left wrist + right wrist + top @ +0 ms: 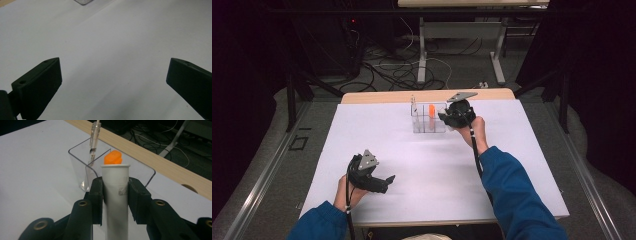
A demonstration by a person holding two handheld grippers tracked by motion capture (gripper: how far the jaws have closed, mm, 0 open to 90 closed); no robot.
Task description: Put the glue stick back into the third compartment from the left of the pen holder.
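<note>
A white cylindrical tube [115, 173] stands upright between the jaws of my right gripper [115, 195], which is shut on it. Just behind the tube is a clear plastic compartment box [80, 155] holding an orange piece [113, 157] and a thin clear pen-like stick [93, 142]. In the high view the right gripper [451, 118] is at the right side of the box [422, 125], near the table's far edge, with the orange piece [431, 110] inside. My left gripper [386, 183] hovers near the front left, jaws wide apart; it [113, 72] is open over bare white surface.
A white sheet [412, 165] covers the table, with a wooden strip [377, 96] along the far edge. A corner of the clear box [83, 2] shows at the top of the left gripper view. Cables [402, 70] and table legs lie on the floor beyond.
</note>
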